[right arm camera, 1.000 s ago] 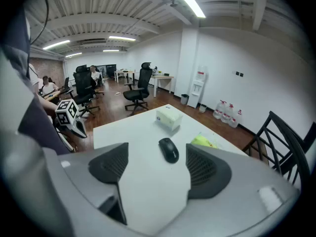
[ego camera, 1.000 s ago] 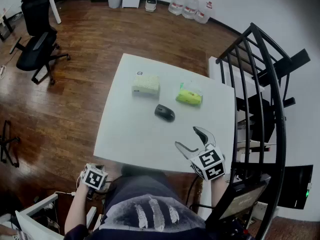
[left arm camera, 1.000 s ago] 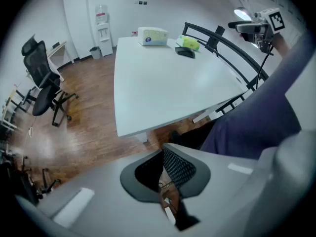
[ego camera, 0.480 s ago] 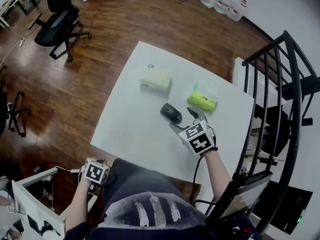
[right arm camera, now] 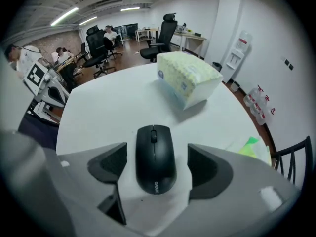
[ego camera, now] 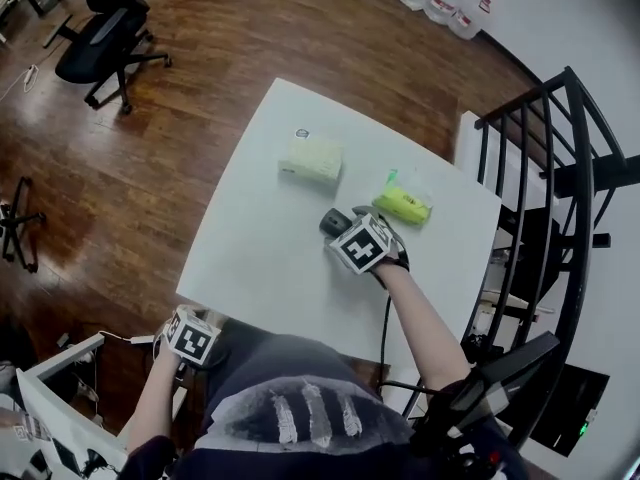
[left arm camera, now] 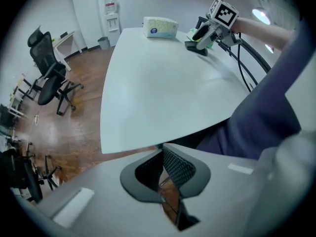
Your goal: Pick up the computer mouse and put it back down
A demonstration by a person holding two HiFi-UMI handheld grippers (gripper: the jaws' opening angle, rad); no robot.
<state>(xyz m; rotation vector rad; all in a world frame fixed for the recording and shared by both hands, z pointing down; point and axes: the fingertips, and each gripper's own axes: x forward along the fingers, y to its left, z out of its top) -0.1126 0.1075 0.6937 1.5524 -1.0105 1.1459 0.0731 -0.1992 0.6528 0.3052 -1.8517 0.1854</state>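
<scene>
A black computer mouse (right arm camera: pixel 155 157) lies flat on the white table (ego camera: pixel 255 253). My right gripper (right arm camera: pixel 156 158) points steeply down over it, one finger on each side. Its jaws have just been opening and stand wide, with a bare strip of table between each pad and the mouse. In the head view the right gripper (ego camera: pixel 345 223) and its marker cube cover most of the mouse (ego camera: pixel 328 222). My left gripper (ego camera: pixel 190 336) hangs below the table's near edge beside the person's lap. Seen in its own view, the left gripper (left arm camera: pixel 163 154) has its pads together with nothing between them.
A pale yellow tissue box (ego camera: pixel 312 158) sits beyond the mouse, and a green packet (ego camera: pixel 402 204) lies to its right. A black stair railing (ego camera: pixel 565 168) stands close to the table's right side. An office chair (ego camera: pixel 105 38) stands on the wood floor, far left.
My right gripper has come down and forward from the table's near right edge until it straddles the mouse. The left gripper has stayed low by the lap.
</scene>
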